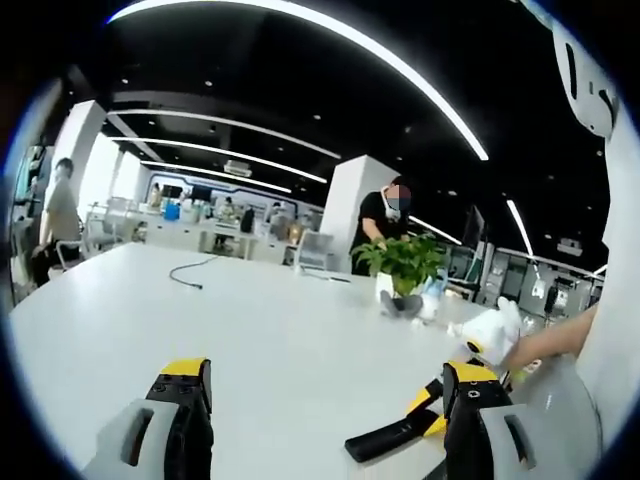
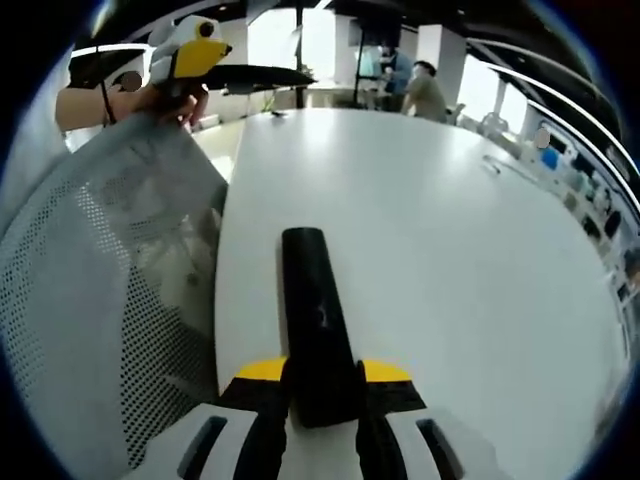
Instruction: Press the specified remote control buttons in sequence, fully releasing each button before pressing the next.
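We see the right gripper [image 2: 322, 385] with its jaws pinching the near end of a black remote [image 2: 312, 310], which sticks out forward over the white table [image 2: 450, 250], near the table's edge. Beside that edge stands a mesh chair back [image 2: 90, 300], and beyond it the left gripper [image 2: 190, 50], white with a yellow tip, is held up in a hand [image 2: 120, 100]. In the left gripper view the left gripper [image 1: 325, 400] has its jaws spread wide apart with nothing between them, hovering over the table [image 1: 250, 320]. The remote [image 1: 390, 438] lies low on the right there, just inside the right jaw, held by the other gripper [image 1: 425, 405]. Farther across the table stands a potted plant [image 1: 402, 265], with a dark cable [image 1: 190, 270] off to its left. Behind the plant a person [image 1: 385, 220] in black stands by a white pillar [image 1: 350, 200].
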Action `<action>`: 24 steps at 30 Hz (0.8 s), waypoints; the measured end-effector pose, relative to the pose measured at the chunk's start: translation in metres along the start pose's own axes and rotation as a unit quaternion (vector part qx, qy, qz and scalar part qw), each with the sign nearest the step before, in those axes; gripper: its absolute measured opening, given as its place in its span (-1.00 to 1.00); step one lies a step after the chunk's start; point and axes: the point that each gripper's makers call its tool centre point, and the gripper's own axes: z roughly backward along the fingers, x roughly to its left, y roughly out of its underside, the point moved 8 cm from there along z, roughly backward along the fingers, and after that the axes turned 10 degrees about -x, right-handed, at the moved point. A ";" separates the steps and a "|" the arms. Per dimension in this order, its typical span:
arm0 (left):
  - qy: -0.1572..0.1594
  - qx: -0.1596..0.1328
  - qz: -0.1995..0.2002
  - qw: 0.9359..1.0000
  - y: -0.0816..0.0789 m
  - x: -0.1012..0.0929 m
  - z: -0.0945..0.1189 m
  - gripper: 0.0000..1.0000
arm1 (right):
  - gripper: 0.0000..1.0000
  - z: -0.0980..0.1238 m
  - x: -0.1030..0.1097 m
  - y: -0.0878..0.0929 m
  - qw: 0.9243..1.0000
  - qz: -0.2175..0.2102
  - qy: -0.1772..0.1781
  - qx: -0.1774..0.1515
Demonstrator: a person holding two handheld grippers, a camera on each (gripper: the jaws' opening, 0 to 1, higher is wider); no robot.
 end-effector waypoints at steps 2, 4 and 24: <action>0.000 0.000 0.000 1.000 0.000 0.000 0.000 1.00 | -0.54 0.000 -0.002 0.000 1.000 -0.002 0.002 0.000; -0.001 0.002 -0.001 1.000 0.001 0.001 -0.001 1.00 | -0.54 0.000 -0.004 0.000 1.000 -0.004 0.004 0.000; -0.005 0.009 -0.005 1.000 0.001 0.001 0.001 1.00 | -0.54 0.001 -0.015 0.000 1.000 -0.018 0.012 0.004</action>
